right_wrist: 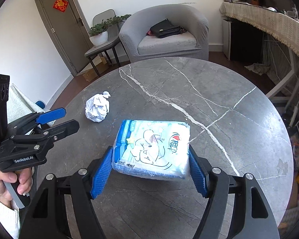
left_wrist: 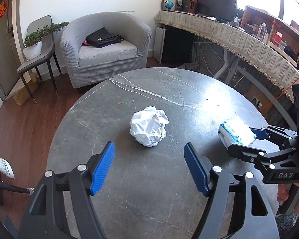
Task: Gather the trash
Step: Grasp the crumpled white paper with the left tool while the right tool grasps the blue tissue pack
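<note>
Gripping the tissue pack [right_wrist: 152, 149], my right gripper [right_wrist: 149, 169] has both blue pads [right_wrist: 101, 171] pressed against the pack's sides, lifted clear of the round marble table [right_wrist: 219, 91]. My left gripper [left_wrist: 149, 171] stands open with nothing between its fingers [left_wrist: 102, 169]. The crumpled paper ball [left_wrist: 149, 128] lies on the table just beyond them at twelve o'clock, untouched. From the left wrist view the pack sits at three o'clock. Beyond the table, a grey armchair [left_wrist: 105, 47] at eleven o'clock holds a black bag [left_wrist: 103, 37].
</note>
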A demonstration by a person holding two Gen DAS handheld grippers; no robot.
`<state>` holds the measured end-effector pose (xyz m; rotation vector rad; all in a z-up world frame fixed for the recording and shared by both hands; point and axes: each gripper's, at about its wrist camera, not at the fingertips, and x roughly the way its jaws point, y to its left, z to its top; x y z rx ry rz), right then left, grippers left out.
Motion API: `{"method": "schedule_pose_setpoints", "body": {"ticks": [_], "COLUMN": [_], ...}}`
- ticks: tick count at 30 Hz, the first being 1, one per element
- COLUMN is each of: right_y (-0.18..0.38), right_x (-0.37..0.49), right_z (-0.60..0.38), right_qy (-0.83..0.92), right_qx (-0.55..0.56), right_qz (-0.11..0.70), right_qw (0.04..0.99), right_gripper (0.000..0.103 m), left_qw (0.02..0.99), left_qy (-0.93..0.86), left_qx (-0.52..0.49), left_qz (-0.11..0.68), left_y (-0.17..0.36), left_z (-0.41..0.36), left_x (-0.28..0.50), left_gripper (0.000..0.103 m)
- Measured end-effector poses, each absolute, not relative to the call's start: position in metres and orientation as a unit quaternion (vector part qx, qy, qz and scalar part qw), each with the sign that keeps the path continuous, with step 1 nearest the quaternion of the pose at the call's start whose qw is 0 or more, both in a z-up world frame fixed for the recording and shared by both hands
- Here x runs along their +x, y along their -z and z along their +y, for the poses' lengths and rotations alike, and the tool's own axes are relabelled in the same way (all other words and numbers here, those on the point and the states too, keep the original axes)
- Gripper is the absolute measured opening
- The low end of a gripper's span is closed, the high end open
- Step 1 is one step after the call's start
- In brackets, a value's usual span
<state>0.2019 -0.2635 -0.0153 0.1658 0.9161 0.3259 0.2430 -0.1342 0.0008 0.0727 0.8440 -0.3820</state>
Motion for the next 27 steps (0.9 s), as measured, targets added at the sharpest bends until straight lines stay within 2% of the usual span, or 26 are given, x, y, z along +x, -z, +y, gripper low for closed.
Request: {"method": "schedule_pose_setpoints", "body": {"ticks": [12,15,17,19,27], "right_y": [0.015,0.015,0.014,0.013,0.009], "right_x": [0.199,0.198,0.197,0.196,0.195], "right_z": [-0.282,-0.278,-0.276,-0.275,-0.266], "right_qy": [-0.172,-0.174,-0.174,-0.174,-0.174], "right_qx": [0.106,0.101,0.098,0.092,0.072], "right_qz": [0.442,0.443,0.443,0.443,0.443], "right_qw": [0.874,0.874,0.874,0.875,0.877], "right_gripper": [0.072,0.072,0.072,0.072,0.072], "left_qw": [0.888,0.886,0.882,0.878,0.879], "left_qy": [0.165,0.166,0.169,0.169,0.18], "left_qx": [0.048,0.038,0.035,0.04,0.035], "left_qz": [0.426,0.431,0.438,0.446,0.44], "left_y": [0.012,0.013,0.015,0.019,0.017], "left_z": [-0.152,-0.154,-0.157,-0.16,-0.153], "left_x": [0.279,0.288,0.291,0.294,0.279], "left_gripper": [0.072,0.067,0.055,0.05,0.049]}}
